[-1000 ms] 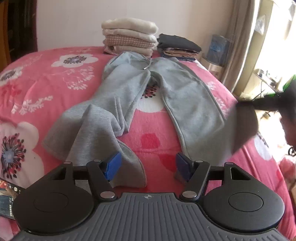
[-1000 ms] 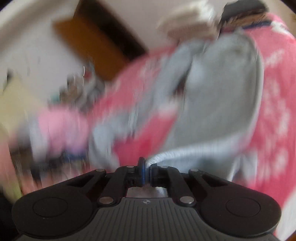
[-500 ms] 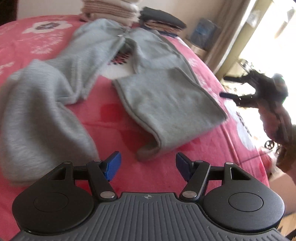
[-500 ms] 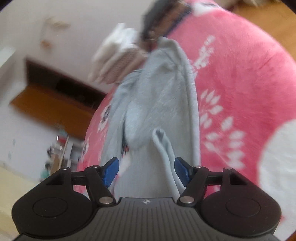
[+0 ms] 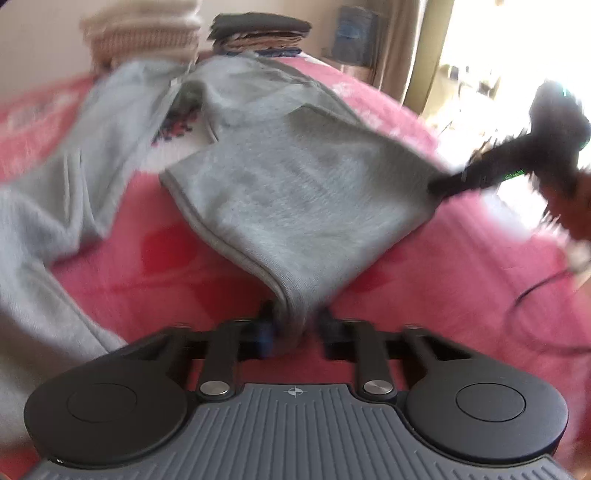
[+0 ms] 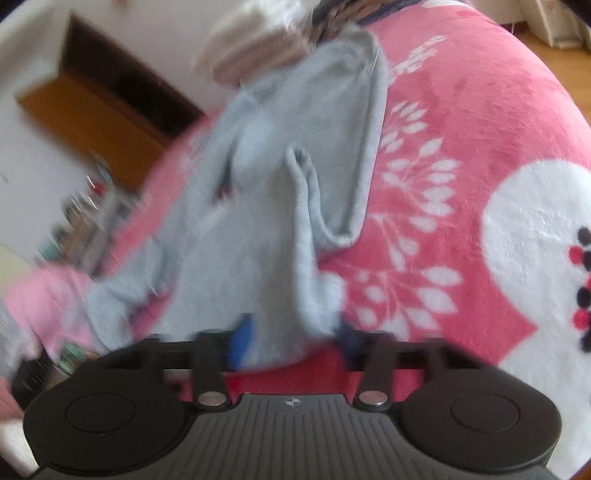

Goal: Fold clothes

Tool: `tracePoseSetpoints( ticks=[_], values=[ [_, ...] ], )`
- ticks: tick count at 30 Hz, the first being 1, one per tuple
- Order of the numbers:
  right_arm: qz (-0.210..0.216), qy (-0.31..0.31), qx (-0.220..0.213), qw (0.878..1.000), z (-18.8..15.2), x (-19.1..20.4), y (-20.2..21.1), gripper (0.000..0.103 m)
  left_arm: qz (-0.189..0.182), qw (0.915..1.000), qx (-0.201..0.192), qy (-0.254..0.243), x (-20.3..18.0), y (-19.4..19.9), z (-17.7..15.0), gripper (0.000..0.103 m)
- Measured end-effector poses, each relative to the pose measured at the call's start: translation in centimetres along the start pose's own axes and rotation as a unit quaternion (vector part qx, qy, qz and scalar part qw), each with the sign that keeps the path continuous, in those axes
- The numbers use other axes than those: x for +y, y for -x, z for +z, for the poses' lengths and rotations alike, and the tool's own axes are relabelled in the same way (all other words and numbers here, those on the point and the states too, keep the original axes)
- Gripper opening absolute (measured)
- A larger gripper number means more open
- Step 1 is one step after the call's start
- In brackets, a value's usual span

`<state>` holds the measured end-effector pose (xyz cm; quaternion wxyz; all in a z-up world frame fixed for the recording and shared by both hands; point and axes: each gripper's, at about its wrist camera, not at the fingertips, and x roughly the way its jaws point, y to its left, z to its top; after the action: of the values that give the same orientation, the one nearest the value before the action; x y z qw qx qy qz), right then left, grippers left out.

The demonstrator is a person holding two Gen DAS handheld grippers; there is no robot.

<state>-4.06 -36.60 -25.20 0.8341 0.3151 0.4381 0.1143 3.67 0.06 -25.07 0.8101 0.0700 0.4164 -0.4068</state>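
Grey trousers [image 5: 295,177] lie spread on a pink flowered blanket [image 5: 461,277], one leg folded back on itself. My left gripper [image 5: 295,328] is at the near corner of that folded leg; its jaws are closing and pinch the bunched hem. In the same view my right gripper [image 5: 443,184] reaches the far right corner of the fold. In the right wrist view, the right gripper [image 6: 291,332] is closing with a ridge of the grey trousers [image 6: 258,221] between its jaws. Both views are blurred.
Two stacks of folded clothes, one pale [image 5: 144,33] and one dark [image 5: 258,29], stand at the far end of the bed. A curtain and a bright window lie to the right. A black cable [image 5: 535,288] crosses the blanket. A pink sleeve [image 6: 48,295] shows at the left.
The right gripper let the trouser leg drop folded over, opened, and now narrows around cloth again. The left gripper sank forward to the fold's near corner and closed on it.
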Motion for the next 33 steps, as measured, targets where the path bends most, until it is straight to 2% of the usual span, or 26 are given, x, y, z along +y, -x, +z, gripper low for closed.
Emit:
tracePoseSetpoints(
  ticks=[2, 3, 4, 6, 7, 8, 10, 13, 15, 16, 19, 21, 22, 23, 24, 25, 27, 30, 32, 33],
  values=[
    [0.006, -0.008, 0.022, 1.000, -0.3, 0.8, 0.5, 0.022, -0.054, 0.9962, -0.006, 0.068, 1.3, 1.6, 0.6, 0.010],
    [0.030, -0.026, 0.029, 0.999, -0.4, 1.1, 1.0, 0.021, -0.081, 0.9913, -0.011, 0.103, 2.1, 2.4, 0.9, 0.010],
    [0.057, -0.041, 0.035, 0.997, -0.4, 1.3, 1.4, 0.021, -0.103, 0.9843, -0.016, 0.143, 3.1, 2.8, 1.1, 0.010],
    [0.107, -0.064, 0.031, 0.992, 0.0, 1.6, 1.8, 0.021, -0.142, 0.9649, -0.025, 0.219, 5.2, 3.3, 1.6, 0.010],
    [0.124, -0.074, 0.019, 0.989, 0.5, 1.6, 1.9, 0.022, -0.142, 0.9585, -0.027, 0.246, 6.1, 2.9, 1.7, 0.010],
    [0.129, -0.079, 0.005, 0.989, 1.0, 1.4, 1.8, 0.023, -0.131, 0.9560, -0.024, 0.261, 6.9, 2.4, 1.8, 0.010],
    [0.101, -0.090, -0.024, 0.991, 1.9, 0.4, 1.6, 0.025, -0.120, 0.9510, -0.017, 0.284, 8.0, 1.4, 1.8, 0.010],
    [0.076, -0.100, -0.062, 0.990, 2.0, -1.3, 2.7, 0.030, -0.123, 0.9431, -0.009, 0.309, 8.7, 0.5, 1.2, 0.010],
    [0.047, -0.068, -0.084, 0.993, 1.1, -1.5, 3.9, 0.052, -0.126, 0.9431, -0.012, 0.307, 8.5, 0.5, 0.8, 0.010],
    [0.028, -0.049, -0.091, 0.994, 0.6, -1.5, 4.4, 0.060, -0.128, 0.9430, -0.014, 0.307, 8.4, 0.4, 0.7, 0.010],
    [-0.021, 0.003, -0.089, 0.996, 0.0, -1.1, 3.7, 0.068, -0.136, 0.9405, -0.021, 0.311, 8.2, 0.1, 0.4, 0.010],
    [-0.027, 0.032, -0.073, 0.996, -0.1, -0.7, 2.3, 0.068, -0.147, 0.9381, -0.034, 0.312, 8.2, 0.3, 0.6, 0.010],
    [-0.028, 0.046, -0.064, 0.996, -0.1, -0.4, 1.5, 0.064, -0.152, 0.9355, -0.042, 0.316, 8.2, 0.6, 0.6, 0.009],
    [-0.022, 0.061, -0.037, 0.997, -0.1, 0.0, 0.4, 0.059, -0.159, 0.9308, -0.051, 0.325, 8.2, 0.9, 0.7, 0.009],
    [-0.013, 0.076, -0.001, 0.997, -0.1, 0.5, -0.6, 0.044, -0.166, 0.9239, -0.059, 0.339, 8.5, 1.2, 0.8, 0.009],
    [-0.003, 0.089, 0.028, 0.996, -0.1, 1.1, -1.3, 0.022, -0.170, 0.9191, -0.066, 0.350, 8.7, 1.3, 1.0, 0.009],
    [0.040, 0.086, 0.043, 0.995, 0.4, 2.1, -1.1, 0.022, -0.167, 0.9138, -0.076, 0.362, 9.3, 1.4, 1.7, 0.009],
    [0.106, 0.021, 0.001, 0.994, 3.4, 1.8, -0.8, 0.022, -0.144, 0.9067, -0.086, 0.387, 10.5, 0.5, 2.8, 0.008],
    [0.106, -0.039, -0.032, 0.993, 5.5, 0.3, -1.3, 0.028, -0.124, 0.8992, -0.087, 0.410, 11.3, -0.7, 3.1, 0.008],
    [0.093, -0.068, -0.043, 0.992, 6.3, -0.7, -1.9, 0.039, -0.111, 0.8961, -0.084, 0.422, 11.7, -1.4, 3.1, 0.008]
  ],
)
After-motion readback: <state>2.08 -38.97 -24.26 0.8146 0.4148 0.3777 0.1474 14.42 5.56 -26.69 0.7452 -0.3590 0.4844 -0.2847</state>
